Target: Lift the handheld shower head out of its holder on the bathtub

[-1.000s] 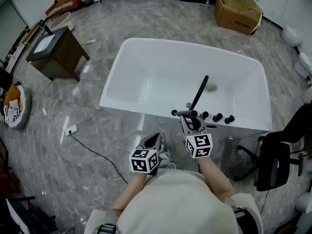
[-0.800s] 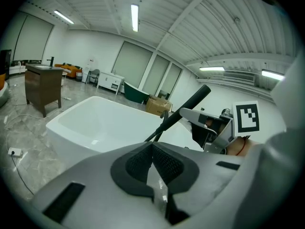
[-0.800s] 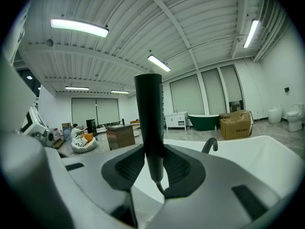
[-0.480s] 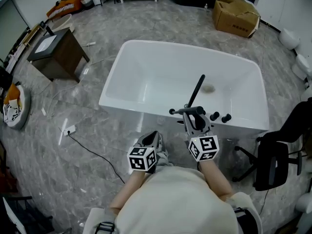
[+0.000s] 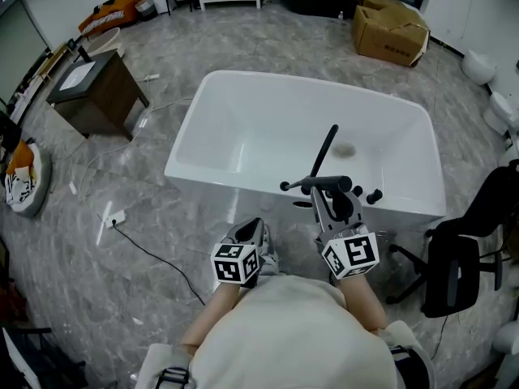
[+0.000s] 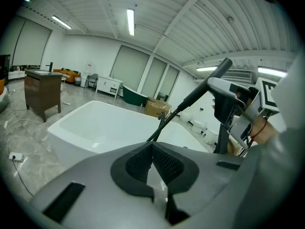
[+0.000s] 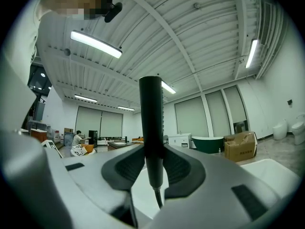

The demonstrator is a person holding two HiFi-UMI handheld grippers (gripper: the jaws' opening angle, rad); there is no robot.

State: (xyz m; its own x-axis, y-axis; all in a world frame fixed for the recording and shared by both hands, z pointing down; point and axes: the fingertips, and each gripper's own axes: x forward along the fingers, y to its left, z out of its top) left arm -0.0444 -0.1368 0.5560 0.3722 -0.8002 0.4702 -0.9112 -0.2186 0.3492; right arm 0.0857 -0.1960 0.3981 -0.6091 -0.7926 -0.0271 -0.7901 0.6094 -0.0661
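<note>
- the right gripper [image 7: 153, 166] has the shower head [image 7: 151, 118] pinched between its pads. the jaws are about half closed on the black handle, which stands upright across them.
- the head is up over the near rim of the tub [image 5: 243, 191]. its lower end shows bare, with only the hose [image 7: 157, 194] hanging from it, so i judge it out of the holder and the lift as good as done.
- i cannot pick out the holder itself among the black fittings [image 5: 296, 185] on that rim.
- left to do, as i read it: carry the head clear and keep the grip, little else.
- the left gripper [image 6: 151, 147] is empty, its pads together at the tips. it sits on the near side of the tub, apart from the head.
- in the way: the hose ties the head to the tub and could snag on the fittings or on the knobs [image 5: 374, 194] just beside them.
- around: a chair [image 5: 458, 274] near the person's right, a cable [image 5: 154, 254] on the floor at left, and a cabinet [image 5: 93, 83] and a box [image 5: 389, 23] well apart from the tub. none of them blocks the lift.
</note>
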